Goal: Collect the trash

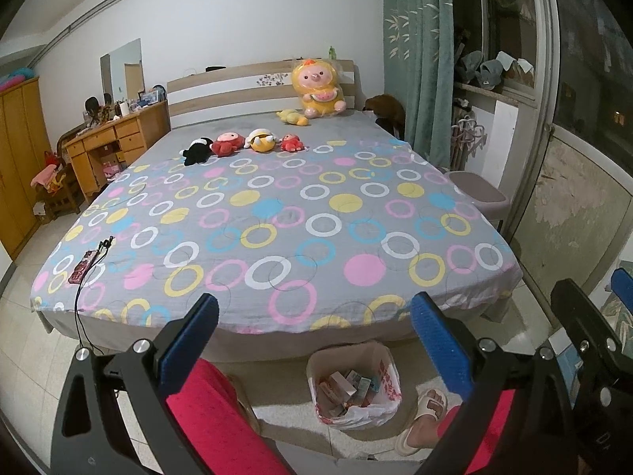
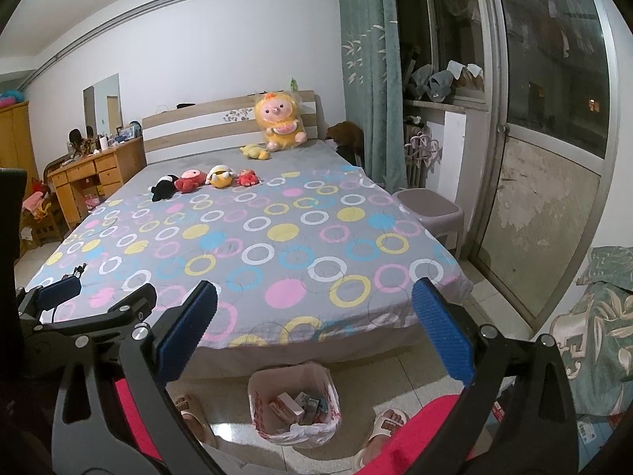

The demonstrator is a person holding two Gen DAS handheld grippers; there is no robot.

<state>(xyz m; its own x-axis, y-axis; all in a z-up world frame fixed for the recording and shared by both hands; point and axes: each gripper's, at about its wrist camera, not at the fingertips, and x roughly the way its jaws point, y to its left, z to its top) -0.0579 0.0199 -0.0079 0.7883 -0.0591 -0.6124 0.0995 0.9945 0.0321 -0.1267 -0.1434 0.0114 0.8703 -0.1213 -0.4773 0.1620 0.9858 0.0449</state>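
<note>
Two pairs of tongs hung side by side at the foot of the bed, both spread wide with nothing between their ribbed blue pads. The left tongs (image 1: 314,350) and the right tongs (image 2: 314,338) pointed along the bed (image 1: 277,213) toward the headboard.

Down on the pale tiled floor, just off the foot of the bed and between the person's feet, stood the trash bag (image 1: 354,386), a thin white plastic bag with red print. It stood upright with its mouth open to the ceiling, its rim crumpled and folded over. Inside lay a jumble of small flat cardboard boxes and wrappers (image 2: 296,405), tipped at all angles. A foot in a cream slide sandal (image 1: 423,411) was planted just beside the bag on its right, and red trouser legs (image 1: 221,419) framed it.

The bedsheet was grey cotton, smooth and flat, printed with white, yellow, pink and blue rings and dots. A row of four small plush toys (image 1: 241,144) lay across it near the far end, and a big yellow plush (image 1: 318,89) in a clear wrapper sat against the wooden headboard. A phone (image 1: 83,267) with a black cable lay near the left bottom corner of the bed. A grey plastic stool (image 2: 431,208) stood by the bed's right side.
</note>
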